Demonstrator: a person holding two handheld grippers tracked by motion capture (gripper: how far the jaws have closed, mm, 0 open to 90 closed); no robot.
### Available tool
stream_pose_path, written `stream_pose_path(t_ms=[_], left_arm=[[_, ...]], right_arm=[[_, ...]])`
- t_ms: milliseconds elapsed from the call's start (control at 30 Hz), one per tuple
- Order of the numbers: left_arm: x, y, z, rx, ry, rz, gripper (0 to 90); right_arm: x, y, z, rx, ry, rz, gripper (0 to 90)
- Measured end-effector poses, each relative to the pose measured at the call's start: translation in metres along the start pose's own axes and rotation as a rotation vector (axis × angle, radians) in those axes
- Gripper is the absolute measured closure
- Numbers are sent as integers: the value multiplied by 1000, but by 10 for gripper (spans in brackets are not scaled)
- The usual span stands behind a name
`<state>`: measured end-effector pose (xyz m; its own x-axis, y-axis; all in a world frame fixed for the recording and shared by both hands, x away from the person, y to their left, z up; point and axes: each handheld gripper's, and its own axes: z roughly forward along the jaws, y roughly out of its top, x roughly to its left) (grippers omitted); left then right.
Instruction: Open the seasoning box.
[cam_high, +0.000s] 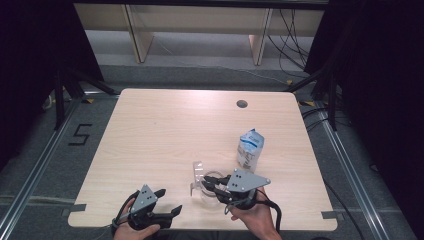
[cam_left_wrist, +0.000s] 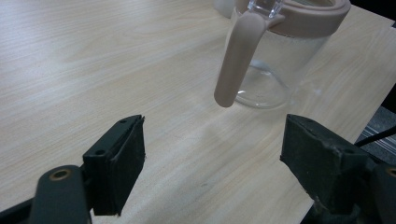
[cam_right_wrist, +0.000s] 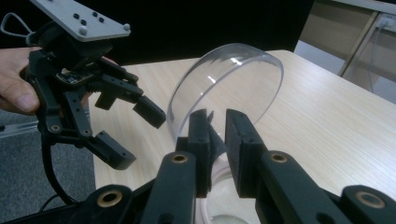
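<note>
A clear jug (cam_high: 206, 194) with a pale pink rim and handle (cam_left_wrist: 237, 56) stands near the table's front edge. Its round clear lid (cam_right_wrist: 233, 84) is tipped up on edge. My right gripper (cam_right_wrist: 215, 122) is shut on a small tab at the lid's edge; in the high view it (cam_high: 206, 181) reaches over the jug from the right. The left gripper (cam_high: 170, 200) hovers open to the left of the jug, nothing between its jaws. From its own camera the left gripper (cam_left_wrist: 215, 140) faces the jug (cam_left_wrist: 280, 60), still apart from the handle.
A small blue and white carton (cam_high: 250, 147) stands upright just behind the jug to the right. The wooden table (cam_high: 150, 130) has a cable hole (cam_high: 242, 104) at the back. Pale shelving (cam_high: 200, 20) stands beyond the table, with dark curtains at both sides.
</note>
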<state>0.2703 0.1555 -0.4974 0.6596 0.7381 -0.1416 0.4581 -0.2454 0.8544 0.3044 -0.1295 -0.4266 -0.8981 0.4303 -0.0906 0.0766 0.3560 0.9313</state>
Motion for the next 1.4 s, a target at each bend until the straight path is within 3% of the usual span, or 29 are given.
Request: stream_pose_path(t_ms=[100, 200, 300, 367, 400, 500, 600, 700, 867, 900, 967, 1033, 1067, 1100, 1133, 1167, 1267, 1300, 1400], left_arm=[[1, 0, 0, -2, -3, 15, 212], [0, 0, 1, -9, -7, -7, 211], [1, 0, 0, -4, -4, 15, 211], [2, 0, 0, -1, -7, 19, 211], [1, 0, 0, -5, -1, -7, 210], [2, 0, 0, -3, -1, 5, 209], [1, 0, 1, -4, 1, -9, 208], [1, -1, 1, -6, -4, -13, 208], [1, -1, 2, -4, -1, -13, 208], [2, -1, 1, 2, -3, -4, 208], [2, 0, 1, -1, -4, -6, 208], [1, -1, 1, 9, -1, -2, 208], [0, -1, 1, 7, -1, -5, 208], [2, 0, 1, 9, -6, 21, 208], [2, 0, 1, 9, -6, 21, 207], [0, -1, 2, 7, -5, -7, 207], [0, -1, 2, 10, -3, -6, 204], [0, 0, 2, 8, -3, -6, 202], [0, 0, 3, 5, -8, -10, 197]], right_arm=[[1, 1, 1, 4, -7, -10, 804], [1, 1, 1, 4, -7, -3, 798], [-2, 1, 0, -4, -17, -23, 794], [-3, 1, -3, 2, -10, 3, 778], [-4, 0, -7, 1, -23, 4, 748], [-6, -2, -14, 3, -44, 8, 710], [-12, -11, -31, -6, -134, 35, 602], [-17, -16, -41, -6, -153, 49, 561], [-26, -33, -64, -5, -289, 101, 463], [-25, -36, -67, -1, -296, 144, 459], [-29, -42, -71, -7, -315, 151, 456], [-32, -46, -76, -4, -362, 167, 440], [-32, -48, -79, 7, -379, 192, 426], [-33, -50, -80, 10, -391, 210, 415], [-33, -50, -80, 10, -391, 210, 415], [-37, -53, -83, 14, -407, 216, 387], [-41, -57, -84, 5, -444, 205, 361], [-44, -60, -83, 0, -447, 226, 348], [-47, -63, -83, 5, -482, 230, 315]])
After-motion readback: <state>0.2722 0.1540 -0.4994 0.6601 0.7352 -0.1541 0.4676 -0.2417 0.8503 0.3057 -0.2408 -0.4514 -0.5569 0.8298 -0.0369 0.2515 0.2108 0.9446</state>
